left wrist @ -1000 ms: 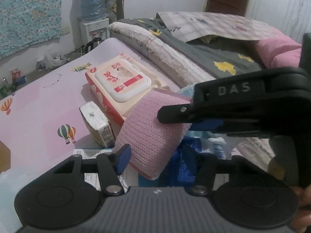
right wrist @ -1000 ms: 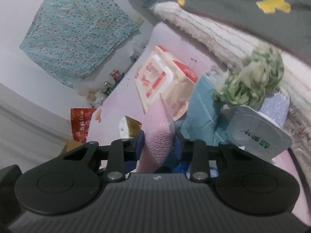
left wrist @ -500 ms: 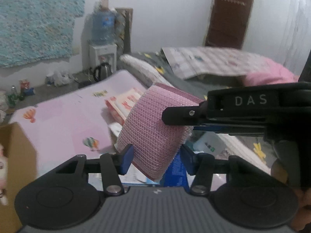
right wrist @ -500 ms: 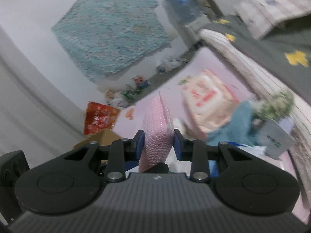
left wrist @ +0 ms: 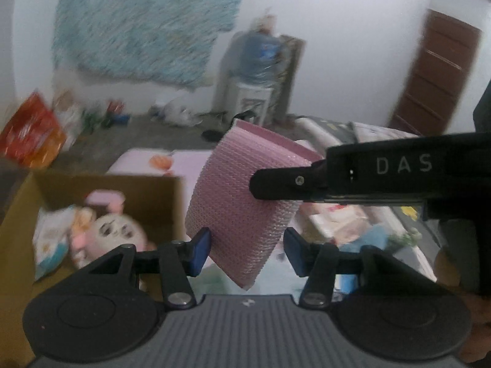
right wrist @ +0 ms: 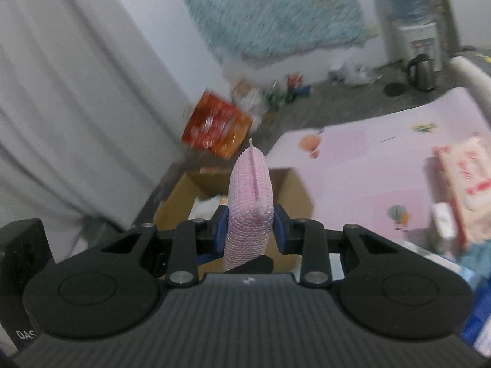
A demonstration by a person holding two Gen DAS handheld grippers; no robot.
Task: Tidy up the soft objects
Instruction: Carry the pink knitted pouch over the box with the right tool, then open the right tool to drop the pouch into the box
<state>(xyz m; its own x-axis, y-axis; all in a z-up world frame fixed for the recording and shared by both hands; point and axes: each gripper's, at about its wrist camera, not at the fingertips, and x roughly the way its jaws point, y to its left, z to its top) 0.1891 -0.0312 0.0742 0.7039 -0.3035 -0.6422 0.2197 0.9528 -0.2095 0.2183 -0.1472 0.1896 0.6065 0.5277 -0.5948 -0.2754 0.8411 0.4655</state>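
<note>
The open brown cardboard box (left wrist: pixel 101 190), already holding a pink-and-white plush toy (left wrist: pixel 113 230), sits below and ahead, so the step in hand looks like carrying; the next move calls for lowering over the opening and releasing. The right gripper (right wrist: pixel 249 233) has its 2 fingers pinching the pink knitted scrubbing sponge (right wrist: pixel 250 205) mid-air, long axis running up and away, narrow edge toward that camera. The left gripper (left wrist: pixel 247 247) has its fingers spread on either side of the sponge's lower end, not clearly squeezing it.

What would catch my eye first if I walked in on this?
Probably the pink knitted pad, pinched between the blue fingers of the right gripper and held in the air. Below it sits an open cardboard box with a pink plush toy inside. The left gripper is open around the pad.
</note>
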